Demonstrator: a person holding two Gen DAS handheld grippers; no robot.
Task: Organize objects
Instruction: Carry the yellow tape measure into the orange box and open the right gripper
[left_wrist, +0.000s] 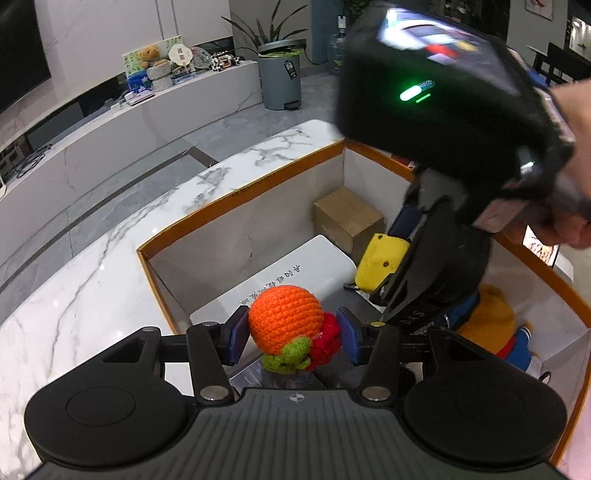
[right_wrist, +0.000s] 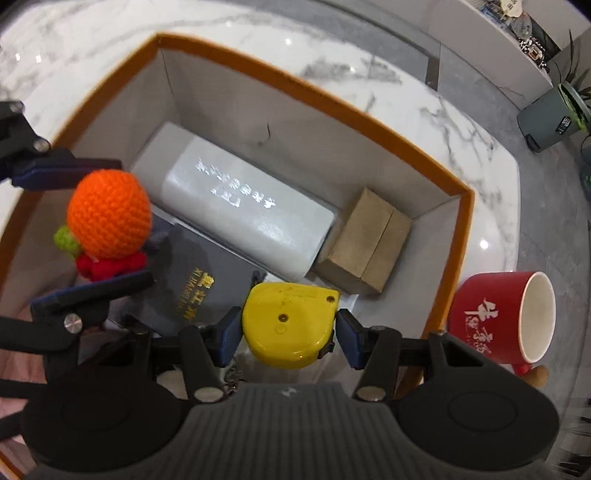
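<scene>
Left gripper clamps a crocheted toy, an orange ball with green and red knitted parts, above the orange-rimmed box on the marble table. Right gripper pinches a yellow tape measure, a rounded plastic case, over the same box. Inside lie a white case with silver Chinese characters too blurred to read, a dark booklet at 7 o'clock of it with gold print, perhaps "XUANQIAN", and a brown carton at its 3 o'clock. Outside the box, at 4 o'clock, a red mug bears white Chinese script.
</scene>
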